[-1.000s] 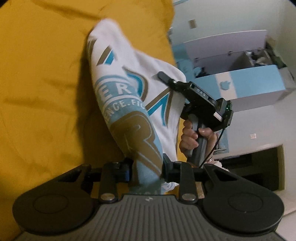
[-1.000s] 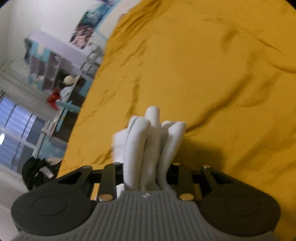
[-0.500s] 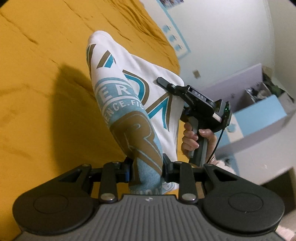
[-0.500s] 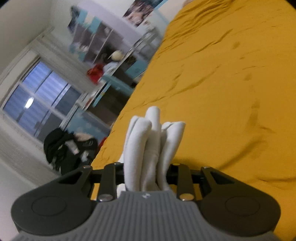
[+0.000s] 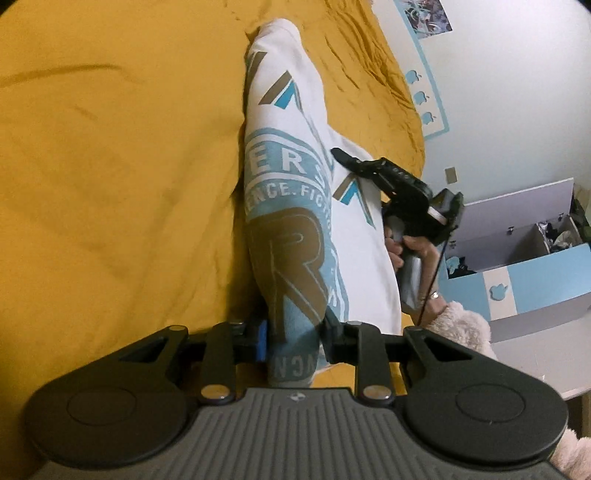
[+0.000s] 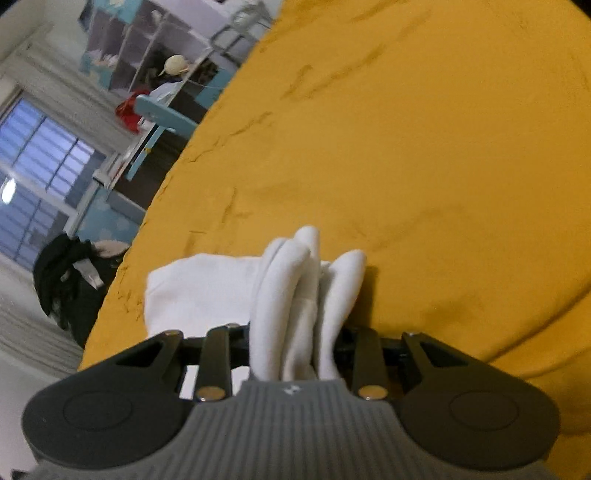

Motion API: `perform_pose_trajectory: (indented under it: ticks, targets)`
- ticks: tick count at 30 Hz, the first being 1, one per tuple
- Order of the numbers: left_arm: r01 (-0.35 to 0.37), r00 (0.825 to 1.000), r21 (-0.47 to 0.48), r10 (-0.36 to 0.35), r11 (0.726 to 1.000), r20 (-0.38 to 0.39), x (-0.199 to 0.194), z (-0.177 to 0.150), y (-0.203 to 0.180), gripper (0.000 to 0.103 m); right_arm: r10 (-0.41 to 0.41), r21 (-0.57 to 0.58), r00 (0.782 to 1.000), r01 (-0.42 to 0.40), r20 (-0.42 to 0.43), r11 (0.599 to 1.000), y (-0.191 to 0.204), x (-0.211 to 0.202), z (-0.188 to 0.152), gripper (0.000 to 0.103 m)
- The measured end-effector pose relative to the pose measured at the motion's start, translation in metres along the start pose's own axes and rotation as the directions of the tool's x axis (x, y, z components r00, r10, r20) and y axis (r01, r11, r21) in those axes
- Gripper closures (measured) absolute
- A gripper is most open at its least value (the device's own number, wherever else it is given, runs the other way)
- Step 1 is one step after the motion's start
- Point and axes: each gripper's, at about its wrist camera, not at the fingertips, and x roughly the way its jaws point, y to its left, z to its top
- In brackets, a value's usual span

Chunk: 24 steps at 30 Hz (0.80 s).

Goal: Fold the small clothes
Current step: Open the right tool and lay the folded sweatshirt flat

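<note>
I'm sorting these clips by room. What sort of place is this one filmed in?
Most likely a bedroom. The white shirt is being handled over a bed with a mustard-yellow cover, there are open shelves and a window beyond it, and a poster on the wall.
</note>
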Motion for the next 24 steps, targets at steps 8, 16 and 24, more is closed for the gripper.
perform_pose_trajectory:
  ticks: [8, 16, 24]
  targets:
    - [-0.19, 0.981, 0.071, 0.185, 0.979, 0.063, -0.056, 0.001, -0.047, 0.057, -0.068, -0.153, 0.996, 0.077, 0.064, 0.985, 0.034, -0.067, -0.002, 0.048]
    - [-0.168, 0.969, 0.245, 0.115, 0.955, 0.218, -0.064, 0.021, -0.111, 0.031, 0.084, -0.478, 0.987, -0.009, 0.137, 0.879, 0.104, -0.167, -0.096, 0.031]
    - [-0.226, 0.969, 0.203, 0.2, 0.953, 0.143, 0.006, 0.029, -0.089, 0.035, -0.008, -0.551, 0.999, 0.029, 0.042, 0.834, 0.068, -0.155, -0.159, 0.032]
